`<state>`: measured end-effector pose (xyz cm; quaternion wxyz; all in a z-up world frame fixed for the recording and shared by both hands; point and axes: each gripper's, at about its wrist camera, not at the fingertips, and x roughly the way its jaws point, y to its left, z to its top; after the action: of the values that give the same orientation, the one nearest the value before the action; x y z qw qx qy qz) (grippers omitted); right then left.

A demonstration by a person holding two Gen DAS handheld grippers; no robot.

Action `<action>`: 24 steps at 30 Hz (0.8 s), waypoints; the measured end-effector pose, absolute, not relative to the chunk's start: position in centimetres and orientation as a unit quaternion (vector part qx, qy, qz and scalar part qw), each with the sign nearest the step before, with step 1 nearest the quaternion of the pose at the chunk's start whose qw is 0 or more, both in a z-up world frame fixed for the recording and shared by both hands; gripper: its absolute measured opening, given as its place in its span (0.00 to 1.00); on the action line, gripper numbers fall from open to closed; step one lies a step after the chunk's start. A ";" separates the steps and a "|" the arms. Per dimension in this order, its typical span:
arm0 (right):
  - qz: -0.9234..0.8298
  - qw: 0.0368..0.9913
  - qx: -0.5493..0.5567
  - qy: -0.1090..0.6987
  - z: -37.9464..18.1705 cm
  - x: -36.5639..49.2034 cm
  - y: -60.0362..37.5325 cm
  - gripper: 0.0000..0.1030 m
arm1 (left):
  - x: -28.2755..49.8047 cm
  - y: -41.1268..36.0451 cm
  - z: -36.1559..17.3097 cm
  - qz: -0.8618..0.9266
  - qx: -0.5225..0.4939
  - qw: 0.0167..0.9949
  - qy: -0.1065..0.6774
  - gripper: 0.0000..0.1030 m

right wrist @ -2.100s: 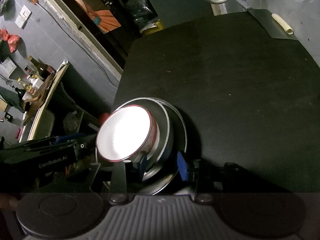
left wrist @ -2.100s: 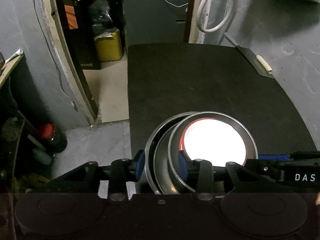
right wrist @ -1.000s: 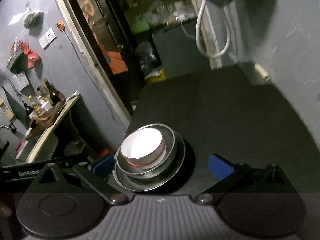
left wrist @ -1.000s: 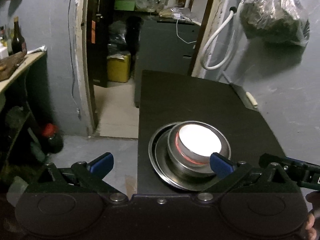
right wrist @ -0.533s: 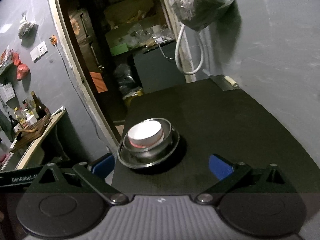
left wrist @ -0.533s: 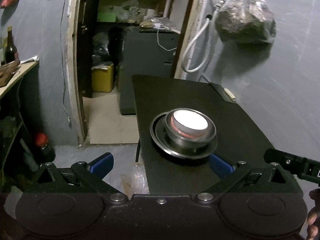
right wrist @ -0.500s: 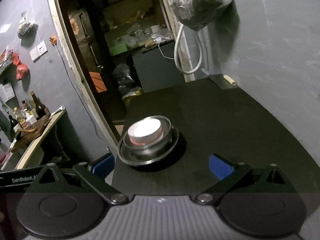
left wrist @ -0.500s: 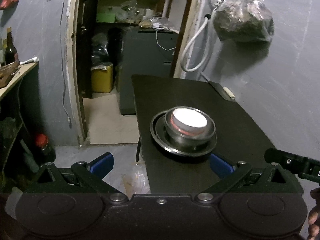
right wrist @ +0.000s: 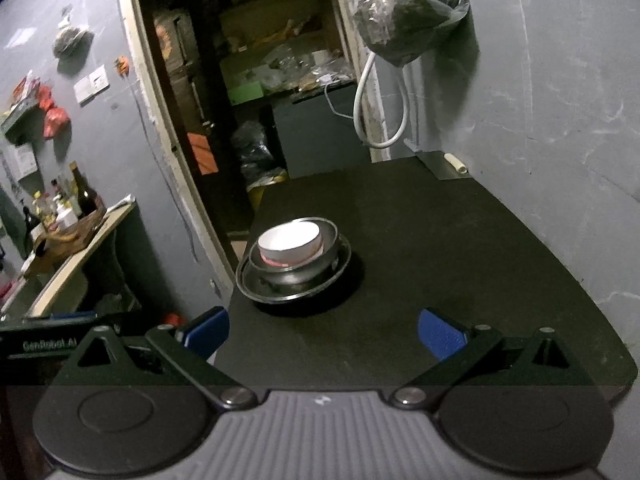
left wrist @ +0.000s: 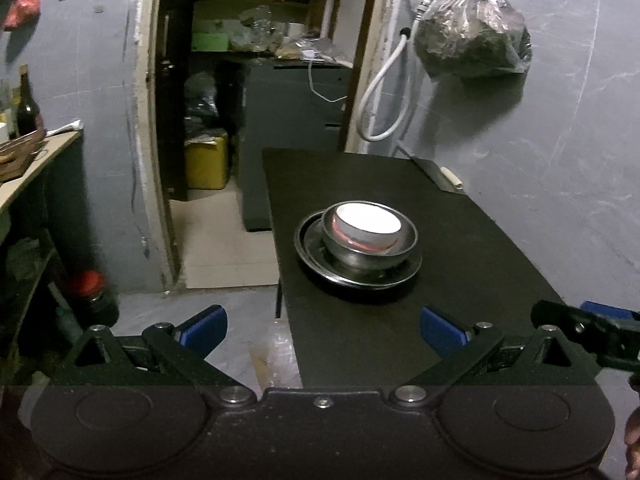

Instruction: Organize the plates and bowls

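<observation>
bottles [right wrist: 82, 198]: dark glass, standing in a cluster on a side counter [right wrist: 76, 258] at far left, well apart from the table.
red-capped jar [left wrist: 90, 294]: on the floor at left, below the counter, in the left wrist view.
doorway [left wrist: 256, 80]: open behind the table's far left corner; cluttered shelves and a yellow container [left wrist: 207, 160] inside.
left gripper [left wrist: 323, 326]: held back from the near edge of the table, blue-padded fingers spread wide with nothing between them; one blue pad [left wrist: 204, 326] hangs over the floor, the other over the tabletop.
black table [left wrist: 460, 280]: dark matte top against a grey wall, carrying the stack on its left half.
steel plate [left wrist: 320, 254]: bottom of the stack, flat on the table near the left edge.
steel bowl [left wrist: 360, 258]: sits upright inside the plate.
white bowl [left wrist: 368, 222]: red-rimmed, nested in the steel bowl, glaring under the light.
right gripper [right wrist: 323, 334]: also short of the stack, fingers wide apart and empty; the stack lies ahead and left of its centre line.
white hose [right wrist: 380, 108]: looped on the wall behind the table.
plastic bag [left wrist: 472, 36]: full and dark, hanging on the wall above the hose.
metal tray [left wrist: 438, 176]: at the table's far right corner, a small pale roll lying on it.
</observation>
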<state>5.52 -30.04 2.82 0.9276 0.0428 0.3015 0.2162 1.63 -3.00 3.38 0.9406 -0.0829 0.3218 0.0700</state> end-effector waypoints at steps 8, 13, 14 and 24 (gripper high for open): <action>0.218 0.926 0.041 0.306 2.6 4.9 -32.6 1.00 | 0.9 -5.7 3.2 0.082 -0.031 0.937 0.338 0.99; 0.228 0.921 0.035 0.313 2.3 4.9 -33.6 1.00 | -0.1 -7.2 2.8 0.079 -0.011 0.935 0.345 0.99; 0.229 0.921 0.033 0.313 2.3 4.9 -33.8 1.00 | -0.3 -7.4 2.8 0.079 -0.012 0.936 0.344 0.99; 0.235 0.915 0.020 0.329 2.1 4.7 -34.2 1.00 | -1.2 -8.5 3.1 0.092 -0.014 0.938 0.333 0.99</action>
<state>4.74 -34.21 2.06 0.9147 0.0203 0.3285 0.2346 -1.24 -8.49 3.09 0.9384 -0.0142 0.3328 0.0923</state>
